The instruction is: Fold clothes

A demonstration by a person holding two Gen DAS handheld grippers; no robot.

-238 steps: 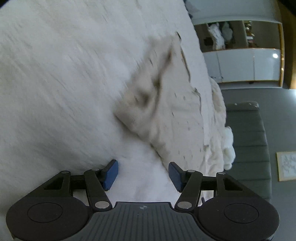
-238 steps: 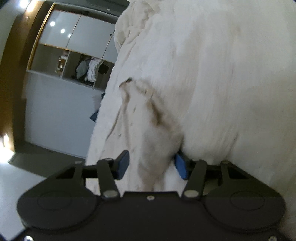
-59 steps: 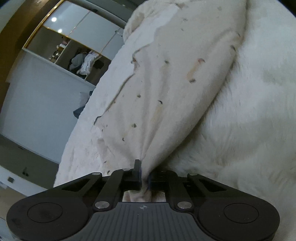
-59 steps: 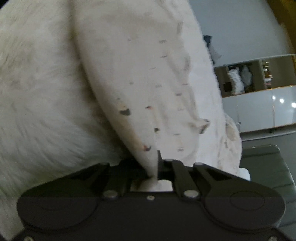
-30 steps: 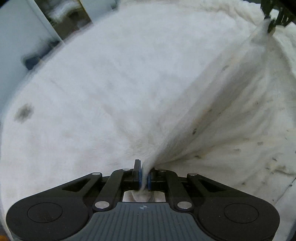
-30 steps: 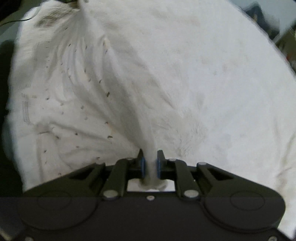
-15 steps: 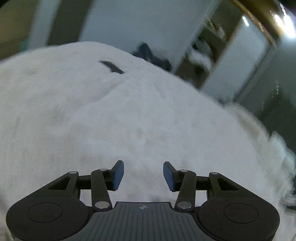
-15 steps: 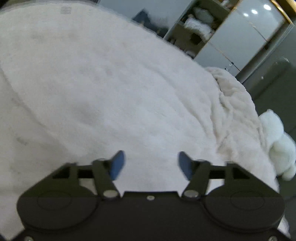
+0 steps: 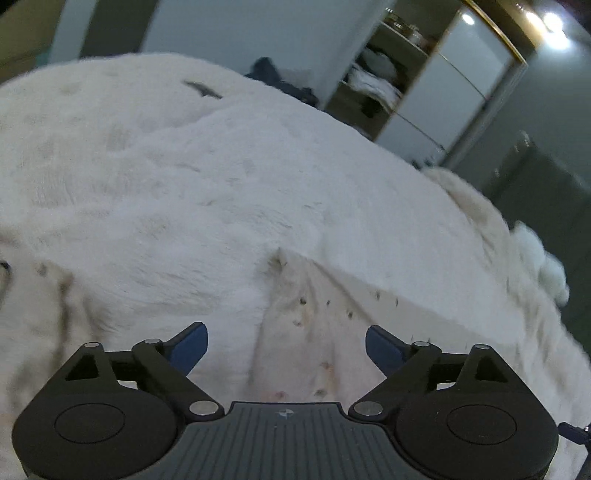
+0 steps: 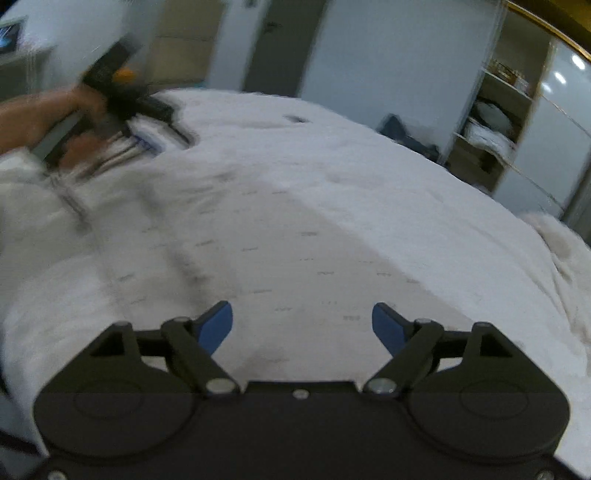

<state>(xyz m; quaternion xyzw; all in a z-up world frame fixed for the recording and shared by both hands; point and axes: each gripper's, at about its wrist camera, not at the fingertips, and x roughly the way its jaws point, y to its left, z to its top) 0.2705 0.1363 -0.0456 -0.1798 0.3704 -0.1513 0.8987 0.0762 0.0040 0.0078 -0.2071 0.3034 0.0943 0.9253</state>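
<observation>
Both tongs released, one garment (image 10: 280, 258) flat

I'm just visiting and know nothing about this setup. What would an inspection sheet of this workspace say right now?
Surface: bed under a fluffy white blanket, rumpled.
Job's things: cream speckled garment lying spread on the blanket, one corner showing in the left view; neither tool grips it.
Clutter: small dark item on the far blanket, white plush toy at the bed's edge.
Grippers: left tool and right tool both opening, nothing between the pads.
Cables: blurred wires by the person's hand, which holds the left tool.
Surroundings: open wardrobe shelves with folded laundry, ceiling lights.
</observation>
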